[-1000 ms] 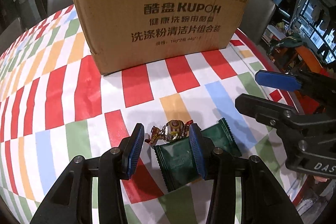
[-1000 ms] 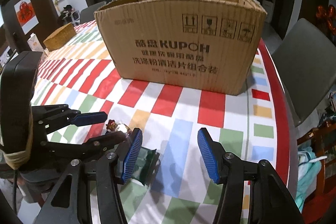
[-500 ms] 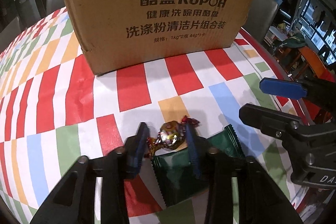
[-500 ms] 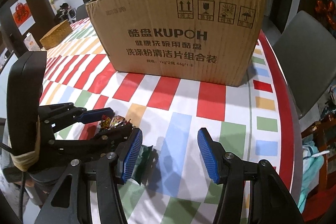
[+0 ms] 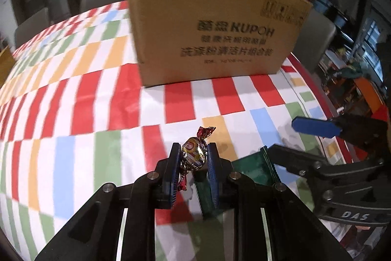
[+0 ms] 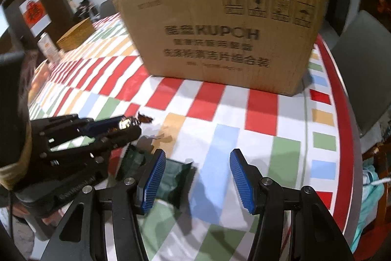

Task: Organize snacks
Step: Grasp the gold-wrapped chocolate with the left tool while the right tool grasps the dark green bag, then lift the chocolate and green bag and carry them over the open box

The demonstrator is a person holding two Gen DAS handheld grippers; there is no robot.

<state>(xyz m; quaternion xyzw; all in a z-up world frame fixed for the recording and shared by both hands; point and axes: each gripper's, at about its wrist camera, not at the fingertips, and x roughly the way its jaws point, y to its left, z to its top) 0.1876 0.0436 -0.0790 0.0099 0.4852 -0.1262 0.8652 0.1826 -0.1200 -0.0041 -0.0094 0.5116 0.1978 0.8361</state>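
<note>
Left wrist view, nearest first: the left gripper (image 5: 194, 157) has just been closing, and its blue pads now press on both sides of a foil-wrapped candy (image 5: 194, 153), whose twisted red ends stick out above and below the pads. The candy looks lifted just clear of the checked tablecloth (image 5: 73, 114), though the blur makes that hard to be sure of. Under and just beside the left gripper lies a green snack packet (image 5: 251, 166), flat on the cloth.

To the right, the right gripper (image 6: 197, 177) hangs about half open with nothing between its fingers; in the right wrist view its left finger stands over the near edge of the green packet, apparently without touching it.

Farther back stands the open cardboard box (image 5: 215, 33), well apart from both snacks and most likely where they belong.

The step in hand seems to be carrying the candy to the box. To do it well, the person should keep the grip steady, since the wrapper is slick and the sweet is round and may squirt out if squeezed harder. The candy should be raised well above the box's tall front wall before it travels forward, then released only once it is over the opening. The right gripper would do best to stay clear of that path, or settle onto the green packet meanwhile.
</note>
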